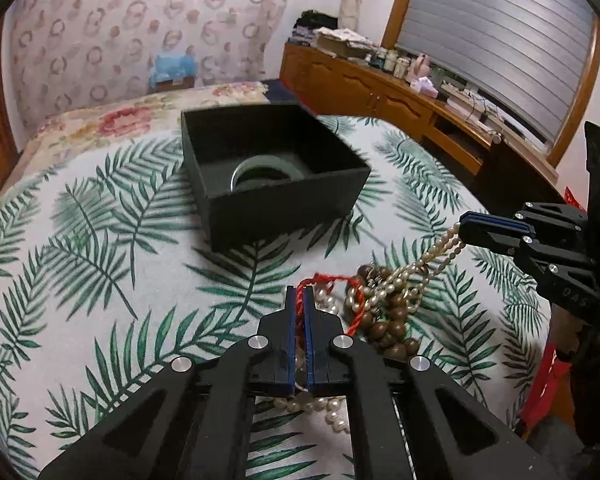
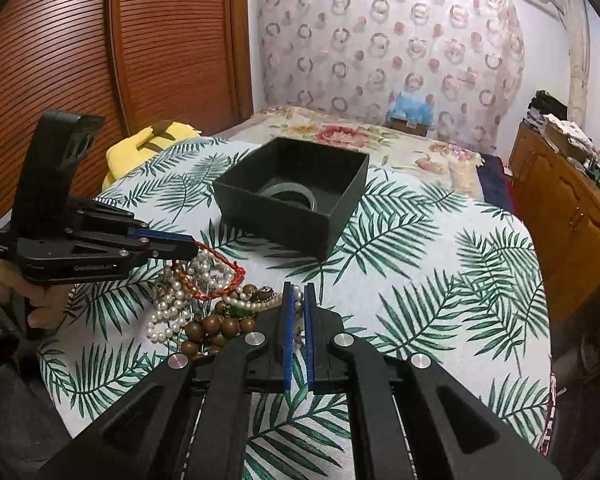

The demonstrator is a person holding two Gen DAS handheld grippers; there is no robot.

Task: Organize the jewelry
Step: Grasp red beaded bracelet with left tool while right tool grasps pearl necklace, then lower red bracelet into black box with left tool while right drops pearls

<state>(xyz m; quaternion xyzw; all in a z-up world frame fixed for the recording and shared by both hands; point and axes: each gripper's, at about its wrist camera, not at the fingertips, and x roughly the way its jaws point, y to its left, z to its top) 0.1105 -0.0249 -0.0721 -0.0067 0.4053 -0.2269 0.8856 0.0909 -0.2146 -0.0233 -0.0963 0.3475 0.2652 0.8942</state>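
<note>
- Blue-lined jaws of the left gripper (image 1: 299, 292) are pinching a red cord (image 1: 324, 280) at lower centre of the left wrist view; judging from the pinch, the cord is looping through the jewelry tangle (image 2: 204, 304), so pulling it is likely dragging other strands along.
- Pearl beads are sitting between the nearly closed jaws of the right gripper (image 2: 299, 294), low in the centre of the right wrist view; the pearl strand (image 1: 440, 256) is stretching up from the pile to those jaws at the right edge of the left wrist view. Tension here is risking a snapped thread and scattered beads.
- Brown wooden beads (image 2: 216, 328) are lying tangled under both strands at lower left of the right wrist view; pulling the two grippers apart could tighten the knot rather than free it.
- The soft palm-leaf cover (image 2: 420, 280) is carrying the pile, so loose beads could roll off its rounded edge.
- The black box (image 2: 296, 200), upper centre, is already holding a pale green bangle (image 2: 290, 196), well apart from the tangle; a dropped strand could land short of its wall.
</note>
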